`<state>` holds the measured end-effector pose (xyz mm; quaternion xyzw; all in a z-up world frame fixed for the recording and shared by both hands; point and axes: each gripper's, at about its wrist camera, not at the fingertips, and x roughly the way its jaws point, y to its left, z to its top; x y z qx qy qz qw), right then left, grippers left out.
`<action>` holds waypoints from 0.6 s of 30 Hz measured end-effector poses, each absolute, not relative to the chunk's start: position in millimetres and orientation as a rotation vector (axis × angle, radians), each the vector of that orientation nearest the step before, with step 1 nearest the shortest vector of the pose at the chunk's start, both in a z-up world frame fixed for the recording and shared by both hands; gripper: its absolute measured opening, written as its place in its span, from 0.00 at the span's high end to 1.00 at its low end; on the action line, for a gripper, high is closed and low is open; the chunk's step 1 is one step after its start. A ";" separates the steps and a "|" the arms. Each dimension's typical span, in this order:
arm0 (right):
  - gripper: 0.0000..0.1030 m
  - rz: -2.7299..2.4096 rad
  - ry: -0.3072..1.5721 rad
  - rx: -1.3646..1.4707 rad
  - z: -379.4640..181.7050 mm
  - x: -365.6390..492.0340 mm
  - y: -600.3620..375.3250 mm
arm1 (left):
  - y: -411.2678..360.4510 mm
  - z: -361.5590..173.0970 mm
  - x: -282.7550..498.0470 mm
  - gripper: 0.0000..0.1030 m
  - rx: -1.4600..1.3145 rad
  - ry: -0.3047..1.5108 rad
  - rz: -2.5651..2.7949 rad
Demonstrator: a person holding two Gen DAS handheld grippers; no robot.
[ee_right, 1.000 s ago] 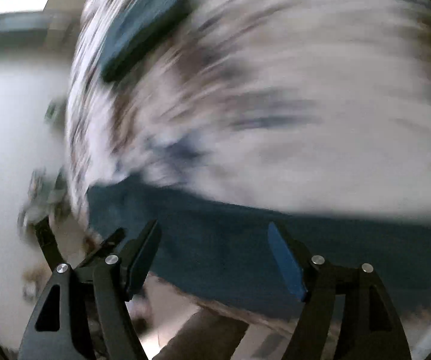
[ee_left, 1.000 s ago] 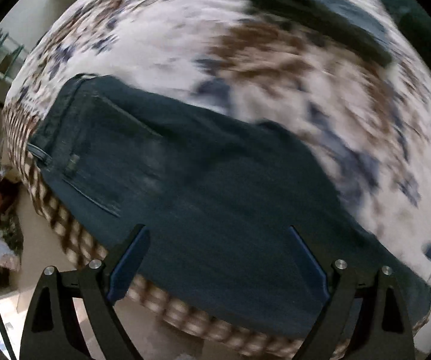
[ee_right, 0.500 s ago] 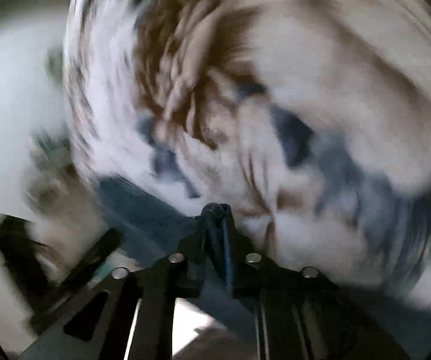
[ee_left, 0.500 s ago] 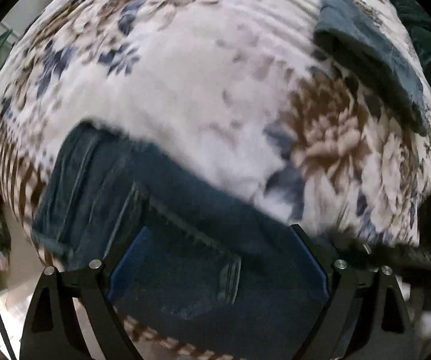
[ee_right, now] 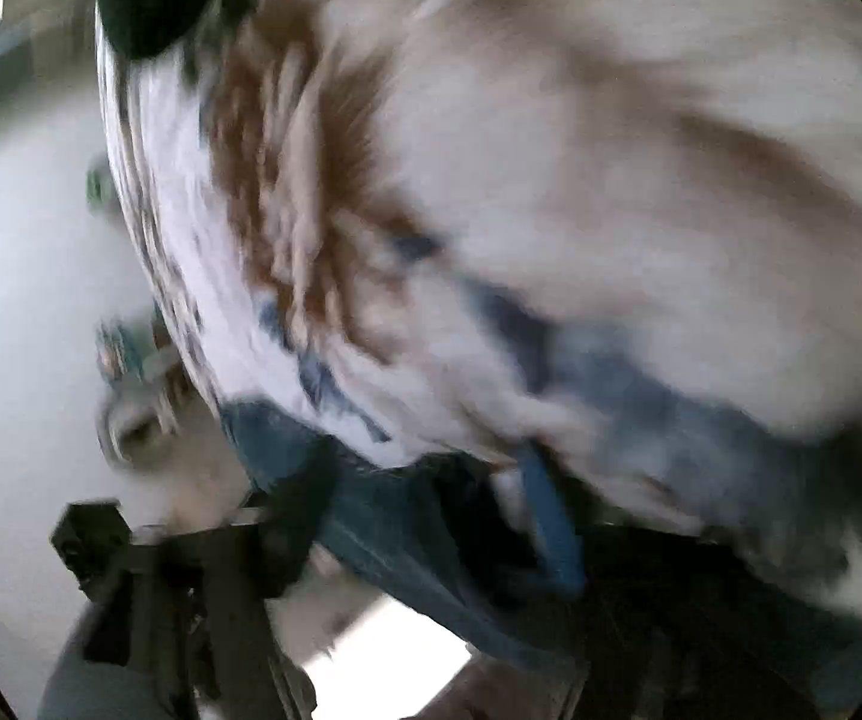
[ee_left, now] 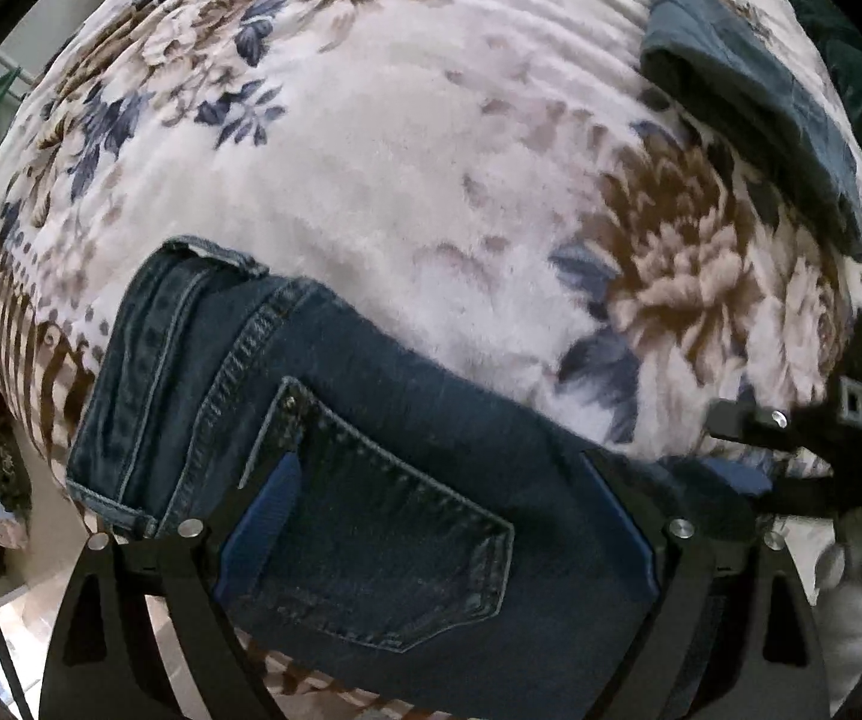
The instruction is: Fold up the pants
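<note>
Left fingers (ee_left: 263,516) spread over jeans (ee_left: 371,450)

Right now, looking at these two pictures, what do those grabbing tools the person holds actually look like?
The left gripper is a black frame with triangular cut-outs and silver screw heads. Its two fingers are flat and tapering, with blue pads on their inner faces. A thin black cable runs along the picture's lower left edge. The right gripper looks the same, black with a silver screw; its own view is too blurred for more than a blue pad.

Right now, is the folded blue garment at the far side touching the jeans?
Apart. The left wrist view shows the folded garment far back on the floral blanket, with bare blanket between it and the jeans.
</note>
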<state>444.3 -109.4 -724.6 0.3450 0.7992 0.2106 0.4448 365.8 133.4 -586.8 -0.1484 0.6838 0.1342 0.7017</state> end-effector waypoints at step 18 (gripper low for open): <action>0.25 0.433 1.736 0.523 -641.2 446.1 -87.5 | 105.7 -581.7 325.5 0.11 -0.192 1.489 0.248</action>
